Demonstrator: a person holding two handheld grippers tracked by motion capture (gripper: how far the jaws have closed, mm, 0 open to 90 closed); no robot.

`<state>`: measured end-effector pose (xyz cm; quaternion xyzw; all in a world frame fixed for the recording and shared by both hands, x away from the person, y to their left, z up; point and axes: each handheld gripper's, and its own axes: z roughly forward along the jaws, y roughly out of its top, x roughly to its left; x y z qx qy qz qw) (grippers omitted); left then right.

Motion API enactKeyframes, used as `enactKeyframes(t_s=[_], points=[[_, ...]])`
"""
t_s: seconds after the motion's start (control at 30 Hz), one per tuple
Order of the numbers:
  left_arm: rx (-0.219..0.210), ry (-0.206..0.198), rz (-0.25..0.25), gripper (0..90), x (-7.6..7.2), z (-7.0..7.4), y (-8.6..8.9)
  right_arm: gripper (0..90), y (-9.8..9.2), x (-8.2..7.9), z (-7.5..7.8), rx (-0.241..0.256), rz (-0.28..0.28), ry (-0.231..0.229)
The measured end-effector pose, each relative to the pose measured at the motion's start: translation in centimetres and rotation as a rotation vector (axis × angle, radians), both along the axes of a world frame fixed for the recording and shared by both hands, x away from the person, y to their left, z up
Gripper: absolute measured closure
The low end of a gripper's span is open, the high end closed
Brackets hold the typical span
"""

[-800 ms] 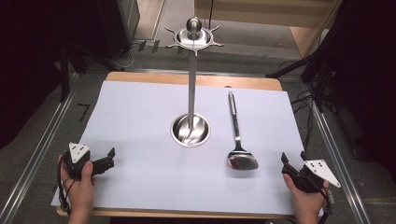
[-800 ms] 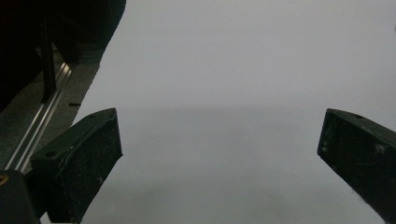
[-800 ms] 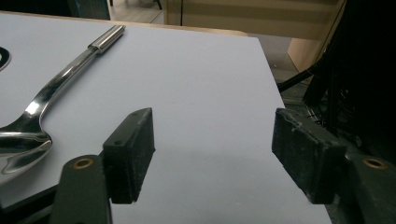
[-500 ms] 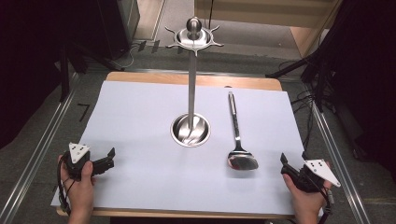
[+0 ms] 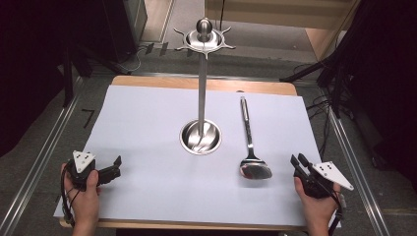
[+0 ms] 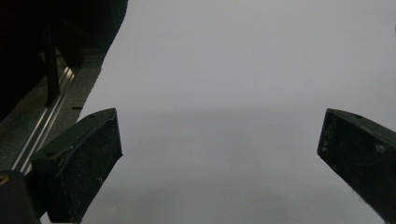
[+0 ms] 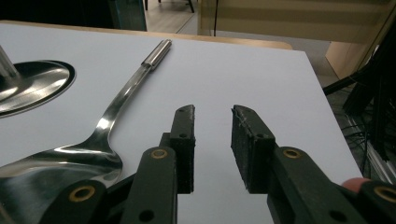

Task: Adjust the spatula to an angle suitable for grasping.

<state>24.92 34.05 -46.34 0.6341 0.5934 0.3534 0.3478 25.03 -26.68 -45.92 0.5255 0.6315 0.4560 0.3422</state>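
Note:
A steel utensil stand (image 5: 201,88) rises from a round dished base (image 5: 200,137) at the middle of the white sheet (image 5: 147,123); its hooked crown (image 5: 204,40) carries nothing. To the right of the base a large steel spoon (image 5: 251,142) lies flat, bowl toward me. My right gripper (image 5: 297,159) rests just right of the bowl. In the right gripper view the spoon (image 7: 107,121) lies left of that gripper (image 7: 212,109), which stands narrowly open and empty. My left gripper (image 5: 117,166) sits at the near left, wide open (image 6: 219,140) over bare sheet.
The sheet covers a wooden table whose far edge (image 5: 206,83) shows. Metal rails run along the left (image 5: 39,162) and right (image 5: 354,167) sides. Dark stands and cables (image 5: 339,73) crowd the far right.

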Motion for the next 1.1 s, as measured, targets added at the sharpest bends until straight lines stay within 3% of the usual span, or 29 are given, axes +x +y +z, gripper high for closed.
enactKeyframes(t_s=[0.27, 0.53, 1.1], points=[[-0.002, -0.005, -0.001, 0.4, 0.0, 0.0, 0.0, 72.4, 1.5, 1.2, 0.9, -0.026, 0.008, 0.001], [0.000, -0.006, -0.002, 0.4, 0.0, 0.0, 0.0, 64.5, 2.6, 3.1, 2.1, 0.015, 0.025, 0.008], [-0.005, -0.007, 0.000, 0.4, 0.0, 0.0, 0.1, 61.1, 4.1, 5.6, 2.9, 0.018, 0.030, 0.043]])
